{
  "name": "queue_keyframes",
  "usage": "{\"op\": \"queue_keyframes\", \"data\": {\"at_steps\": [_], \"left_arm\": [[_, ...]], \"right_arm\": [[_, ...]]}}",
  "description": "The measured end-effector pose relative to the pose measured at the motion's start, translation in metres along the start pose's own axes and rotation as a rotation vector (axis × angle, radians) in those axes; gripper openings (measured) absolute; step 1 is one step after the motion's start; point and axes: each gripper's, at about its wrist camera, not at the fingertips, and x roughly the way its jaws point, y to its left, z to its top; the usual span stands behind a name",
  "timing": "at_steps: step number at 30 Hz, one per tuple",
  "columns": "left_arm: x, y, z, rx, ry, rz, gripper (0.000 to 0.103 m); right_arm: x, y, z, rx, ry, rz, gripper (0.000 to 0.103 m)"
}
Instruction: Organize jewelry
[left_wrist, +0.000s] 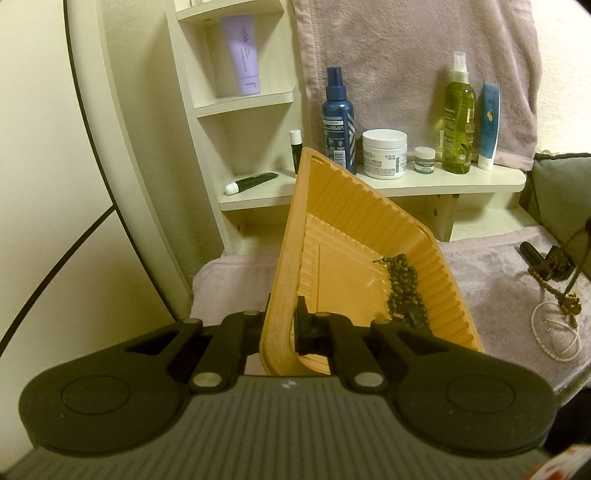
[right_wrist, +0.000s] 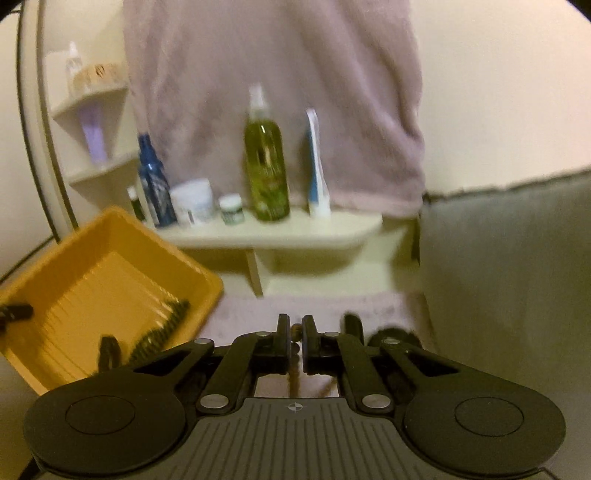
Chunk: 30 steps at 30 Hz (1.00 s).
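The right hand-held gripper (right_wrist: 294, 338) pinches a thin brownish cord (right_wrist: 294, 380), jaws nearly together, with the strand hanging below. Risk: the cord is slender and flexible, so a loose pinch or a swing could let it slip before it reaches the tray (right_wrist: 92, 258), or its dangling end could snag on the tray rim.

The left hand-held gripper (left_wrist: 282, 325) is pressed together on the tray's near rim, holding it tilted. Risk: the tray is smooth, ribbed orange plastic, and the dark bead necklace (left_wrist: 404, 291) already rests against its lower wall. More tilt could send the round beads sliding over the edge.

Right of the tray, on the soft pale towel (left_wrist: 480, 288), lie a white pearl strand (left_wrist: 554, 332) and tangled dark pieces (left_wrist: 550, 266). These may catch on each other or on the pile fabric.

Beyond the tray, a white shelf (left_wrist: 424, 184) carries rigid bottles and jars.
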Motion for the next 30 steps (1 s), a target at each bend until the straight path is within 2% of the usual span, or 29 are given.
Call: {"op": "queue_keyframes", "data": {"at_steps": [9,16,24,28,30], "left_arm": [[0.000,0.000,0.000,-0.007,-0.002,-0.002,0.006],[0.000,0.002,-0.001,-0.014,-0.003,-0.005,0.006],[0.000,0.003,-0.001,-0.021,-0.003,-0.011,0.006],[0.000,0.004,-0.001,-0.023,-0.003,-0.013,0.006],[0.001,0.004,-0.001,-0.025,-0.003,-0.013,0.006]], "right_arm": [[-0.017,0.010,0.044,-0.039,-0.093,0.051,0.005],[-0.021,0.032,0.072,-0.074,-0.142,0.131,0.005],[-0.017,0.078,0.106,-0.101,-0.195,0.293,0.005],[-0.003,0.108,0.114,-0.123,-0.186,0.363,0.005],[0.011,0.120,0.112,-0.128,-0.153,0.392,0.005]]}}
